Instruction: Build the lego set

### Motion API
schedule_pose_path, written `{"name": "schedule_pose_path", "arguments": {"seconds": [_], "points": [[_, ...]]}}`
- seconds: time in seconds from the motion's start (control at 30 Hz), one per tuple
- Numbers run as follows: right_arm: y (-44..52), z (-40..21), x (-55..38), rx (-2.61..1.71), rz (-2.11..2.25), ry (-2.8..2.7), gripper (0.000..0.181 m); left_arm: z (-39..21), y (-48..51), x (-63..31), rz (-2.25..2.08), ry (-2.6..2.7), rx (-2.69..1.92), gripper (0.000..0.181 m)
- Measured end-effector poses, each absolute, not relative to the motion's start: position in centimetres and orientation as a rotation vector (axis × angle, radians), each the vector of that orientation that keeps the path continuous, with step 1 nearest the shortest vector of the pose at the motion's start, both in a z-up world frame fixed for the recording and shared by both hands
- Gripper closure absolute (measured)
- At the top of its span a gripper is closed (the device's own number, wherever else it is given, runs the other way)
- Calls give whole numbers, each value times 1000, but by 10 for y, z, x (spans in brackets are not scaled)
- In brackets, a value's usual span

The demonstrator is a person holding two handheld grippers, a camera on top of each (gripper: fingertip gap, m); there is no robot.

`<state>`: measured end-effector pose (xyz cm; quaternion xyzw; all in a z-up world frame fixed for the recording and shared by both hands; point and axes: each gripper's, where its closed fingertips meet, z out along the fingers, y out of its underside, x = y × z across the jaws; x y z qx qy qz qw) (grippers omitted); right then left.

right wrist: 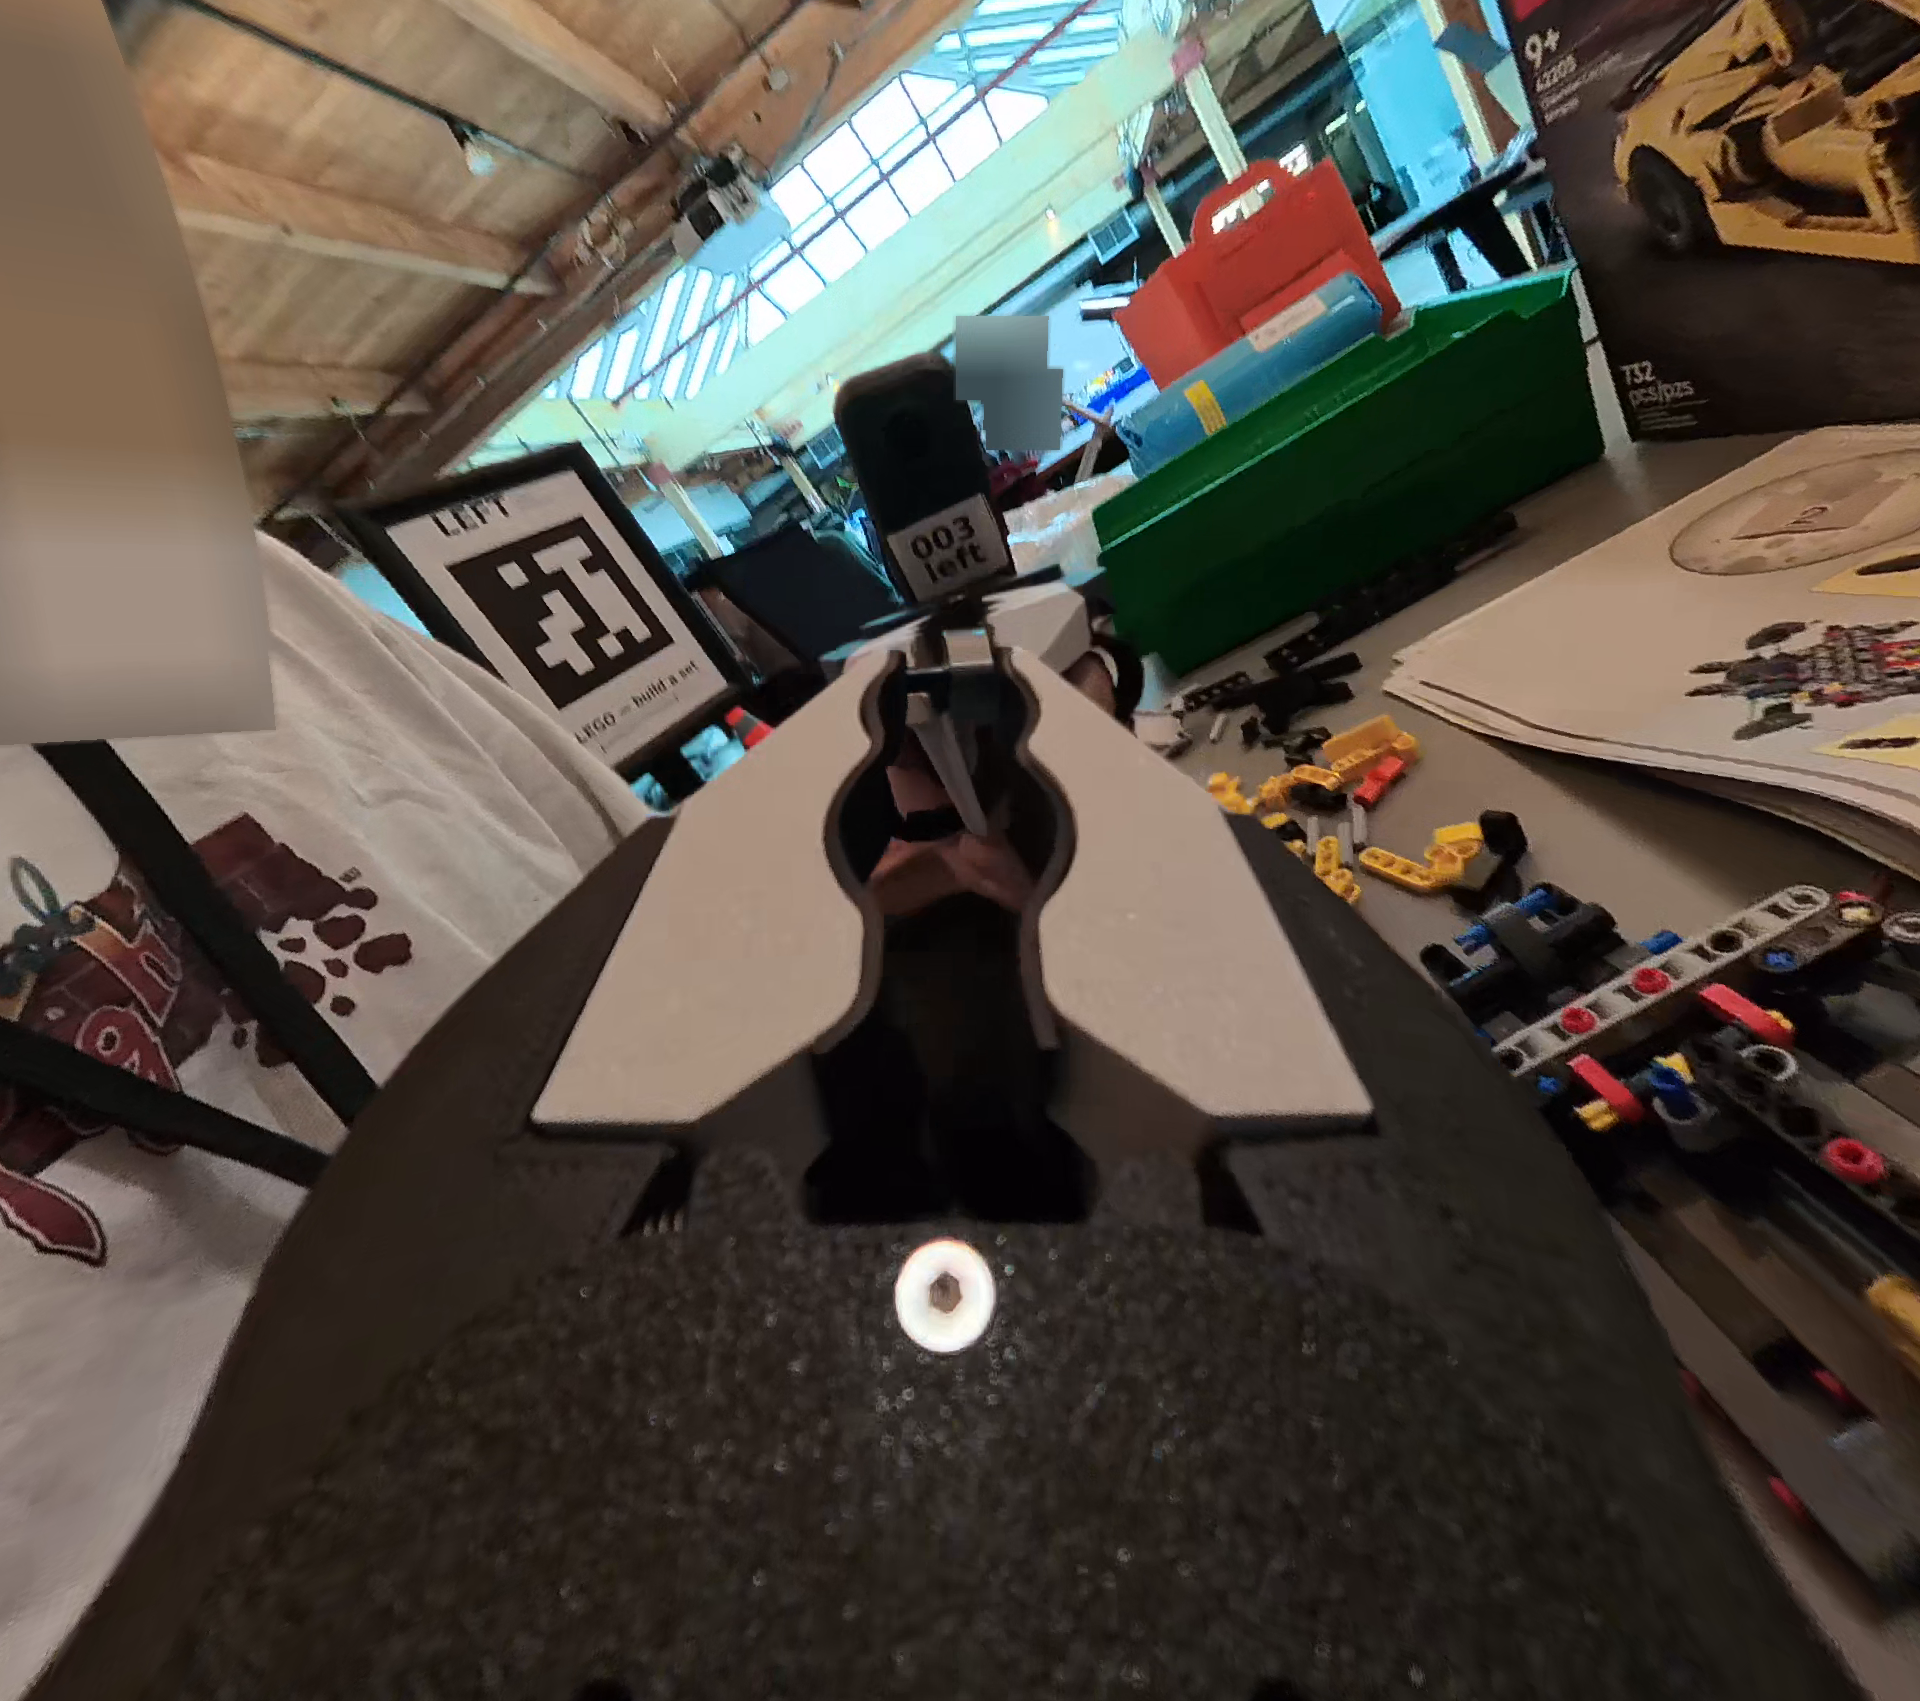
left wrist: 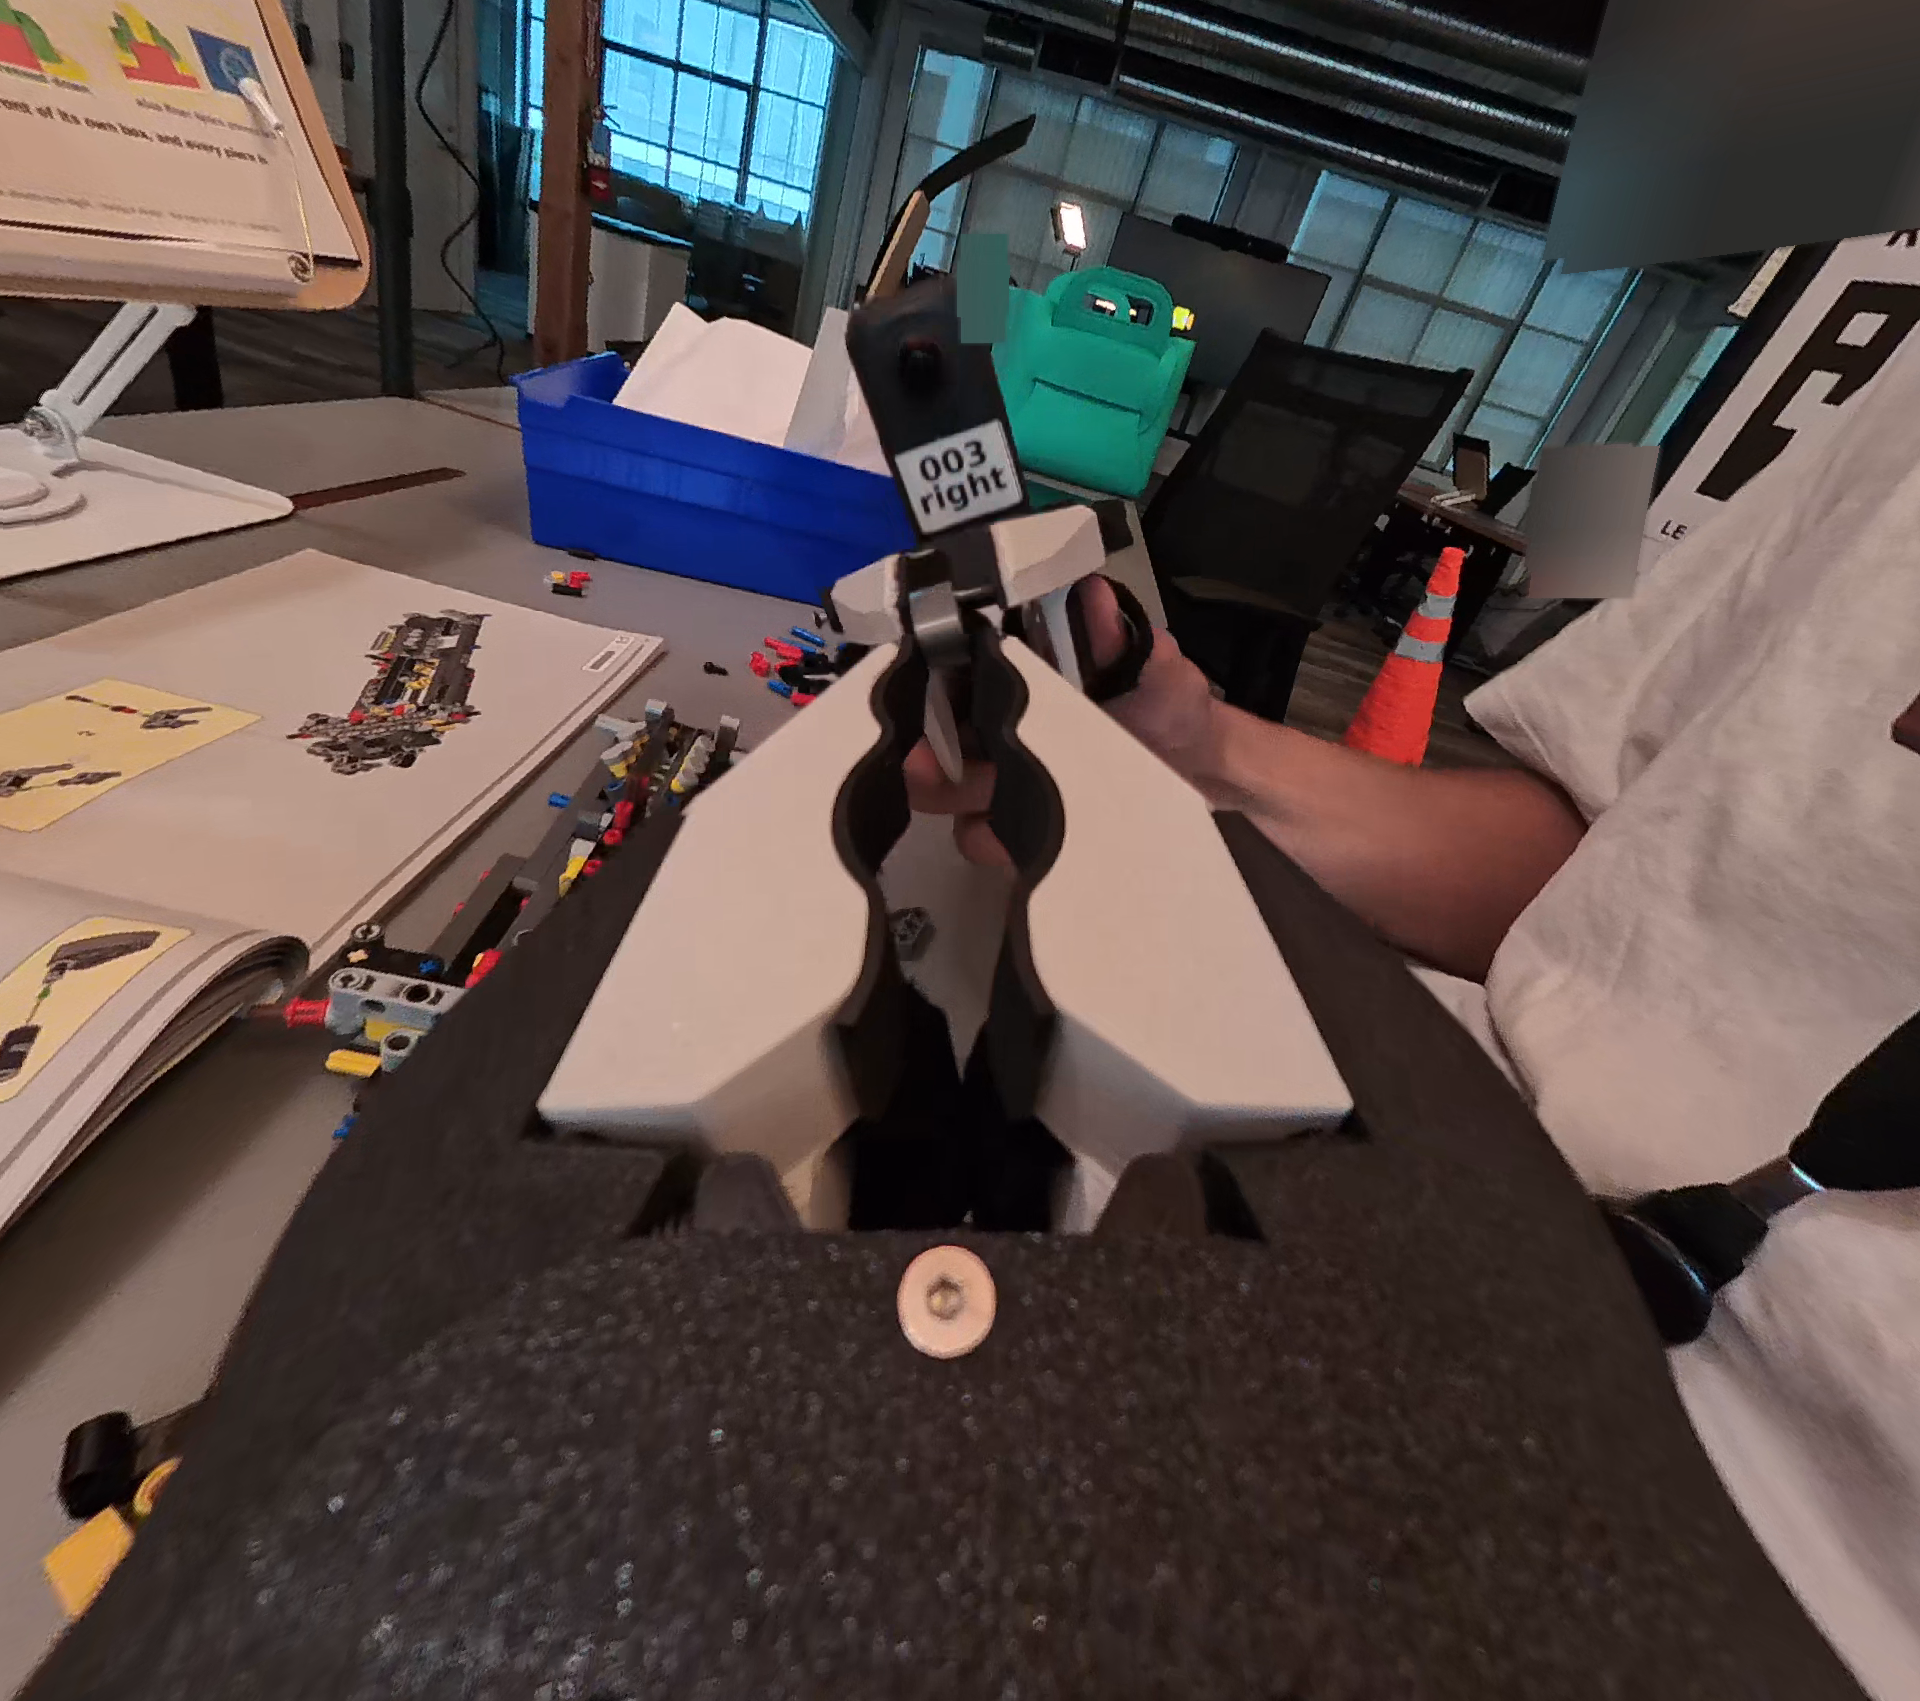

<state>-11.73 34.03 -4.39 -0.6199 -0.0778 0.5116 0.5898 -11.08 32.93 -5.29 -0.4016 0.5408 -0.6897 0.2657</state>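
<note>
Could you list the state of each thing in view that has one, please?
left gripper: shut, tip to tip with the other gripper, held above the table.
right gripper: shut, nothing visibly held.
instruction booklet: lying open on the table.
lego assembly: partly built, resting on the table.
blue bin: open, white paper inside.
green bin: open, blue item inside.

The left tool (left wrist: 948,664) is covering most of the part-built model (left wrist: 582,830) lying beside it on the bench (left wrist: 416,446). Whether anything is sitting between either tool's tips is staying unclear, since the right tool (right wrist: 948,675) is meeting it tip to tip. Beyond the right tool, the set's box (right wrist: 1714,124) is running off the picture's edge. Loose pieces (left wrist: 790,659) past the left tool are showing too small to identify.
</note>
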Motion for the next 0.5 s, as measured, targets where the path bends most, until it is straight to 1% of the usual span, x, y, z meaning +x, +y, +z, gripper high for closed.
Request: {"name": "schedule_pose_path", "arguments": {"seconds": [0.1, 0.27, 0.37, 0.5], "points": [[341, -53, -111, -1524, 1175, -212, 166, -56, 329, -112, -1874, 1476, -1115, 160], [344, -68, -109, -1620, 1272, -227, 166, -64, 340, -112, -1832, 1465, -1187, 158], [343, -67, -115, -1601, 1375, -218, 166, -70, 338, -111, -1821, 1502, -1210, 158], [343, -73, -116, -1635, 1330, -237, 166, -75, 338, -110, -1808, 1521, -1231, 171]]}}
